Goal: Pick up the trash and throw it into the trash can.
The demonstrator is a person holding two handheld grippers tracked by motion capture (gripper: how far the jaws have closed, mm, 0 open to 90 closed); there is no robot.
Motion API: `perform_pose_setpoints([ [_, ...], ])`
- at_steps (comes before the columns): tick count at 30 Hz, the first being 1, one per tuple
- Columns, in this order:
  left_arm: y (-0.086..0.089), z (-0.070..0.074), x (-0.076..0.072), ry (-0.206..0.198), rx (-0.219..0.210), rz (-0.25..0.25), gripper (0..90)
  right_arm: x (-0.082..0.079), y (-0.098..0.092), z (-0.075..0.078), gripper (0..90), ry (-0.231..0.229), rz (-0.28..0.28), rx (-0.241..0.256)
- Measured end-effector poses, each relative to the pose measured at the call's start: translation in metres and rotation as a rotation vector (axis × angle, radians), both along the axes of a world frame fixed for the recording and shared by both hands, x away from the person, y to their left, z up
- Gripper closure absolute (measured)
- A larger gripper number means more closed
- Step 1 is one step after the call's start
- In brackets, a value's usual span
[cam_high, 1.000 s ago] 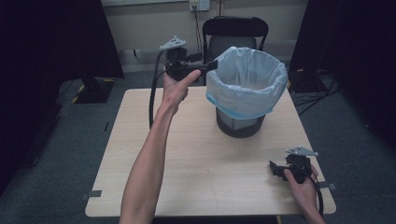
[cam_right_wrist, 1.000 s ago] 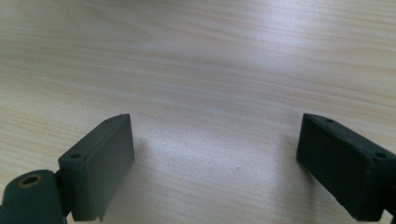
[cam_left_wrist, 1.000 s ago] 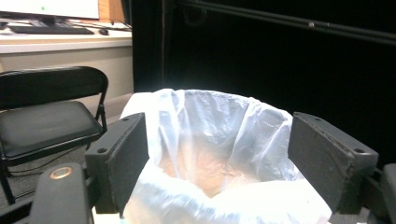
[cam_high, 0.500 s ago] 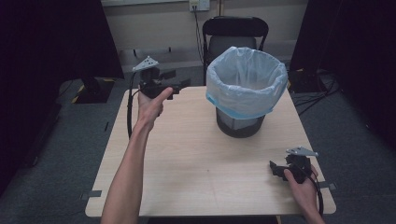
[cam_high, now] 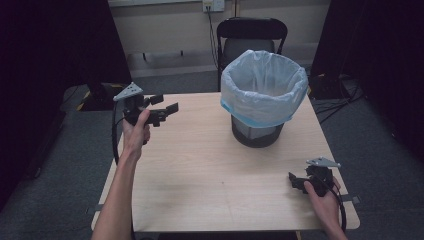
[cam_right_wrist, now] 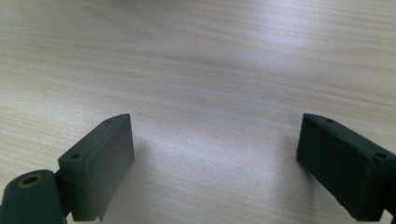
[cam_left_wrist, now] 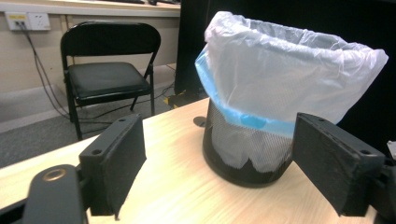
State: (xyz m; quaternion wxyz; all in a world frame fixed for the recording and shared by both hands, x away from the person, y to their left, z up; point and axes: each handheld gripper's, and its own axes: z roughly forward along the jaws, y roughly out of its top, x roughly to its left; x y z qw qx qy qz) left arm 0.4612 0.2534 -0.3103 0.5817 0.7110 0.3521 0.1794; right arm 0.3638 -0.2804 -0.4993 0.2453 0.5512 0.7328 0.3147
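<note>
- The bin [cam_high: 263, 102] with its pale liner [cam_high: 260, 75] stands at the far right of the table [cam_high: 200, 190], and the liner is folded over the rim.
- The left gripper [cam_high: 162, 107] has drawn back from the rim to the table's left edge, jaws wide and empty; I judge the lining finished.
- The right gripper [cam_high: 295, 181] stays at the near right corner, jaws wide, holding nothing.

A black folding chair [cam_high: 252, 42] is sitting behind the wooden table [cam_high: 210, 175], grey floor [cam_high: 75, 165] and dark curtains [cam_high: 45, 55] framing it all.
</note>
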Motion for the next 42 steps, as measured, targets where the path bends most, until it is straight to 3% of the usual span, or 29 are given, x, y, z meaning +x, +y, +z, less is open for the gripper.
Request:
perform_pose_setpoints([
  [2, 0.005, -0.003, -0.005, 0.001, 0.030, 0.013, 18.6, 0.000, 0.000, 0.000, 10.1, -0.001, 0.001, -0.001],
  [6, 0.011, -0.009, -0.016, -0.020, 0.046, 0.023, 17.7, 0.000, 0.000, 0.000, 10.2, 0.000, 0.000, 0.000],
  [7, 0.015, -0.012, -0.023, -0.022, 0.069, 0.023, 17.3, 0.000, 0.000, 0.000, 10.1, -0.001, -0.001, 0.000],
  [14, 0.023, -0.027, -0.044, -0.004, 0.150, 0.040, 18.7, 0.000, 0.000, 0.000, 10.2, 0.000, 0.000, 0.000],
  [17, 0.030, -0.045, -0.060, 0.024, 0.166, 0.064, 18.9, 0.000, 0.000, 0.000, 10.2, 0.000, 0.000, 0.000],
  [18, 0.030, -0.045, -0.060, 0.024, 0.166, 0.064, 18.9, 0.000, 0.000, 0.000, 10.2, 0.000, 0.000, 0.000],
  [21, 0.033, -0.065, -0.071, 0.046, 0.223, 0.090, 18.8, 0.000, 0.000, 0.000, 10.2, -0.001, 0.000, -0.001],
  [24, 0.035, -0.075, -0.074, 0.057, 0.207, 0.092, 18.3, 0.000, 0.000, 0.000, 10.1, 0.000, 0.000, 0.000],
  [29, 0.034, -0.111, -0.080, 0.156, 0.255, 0.111, 17.6, 0.000, 0.000, 0.000, 10.1, 0.000, 0.000, 0.000],
  [32, 0.035, -0.128, -0.082, 0.210, 0.260, 0.130, 17.7, 0.000, 0.000, 0.000, 10.2, -0.001, 0.000, 0.000],
  [36, 0.035, -0.149, -0.089, 0.273, 0.324, 0.143, 17.8, 0.000, 0.000, 0.000, 10.2, -0.001, 0.000, 0.000],
  [39, 0.035, -0.166, -0.093, 0.309, 0.351, 0.145, 18.7, 0.000, 0.000, 0.000, 10.2, -0.001, 0.000, -0.001],
  [42, 0.031, -0.176, -0.097, 0.304, 0.346, 0.142, 19.1, 0.000, 0.000, 0.000, 10.2, -0.001, 0.000, -0.001],
])
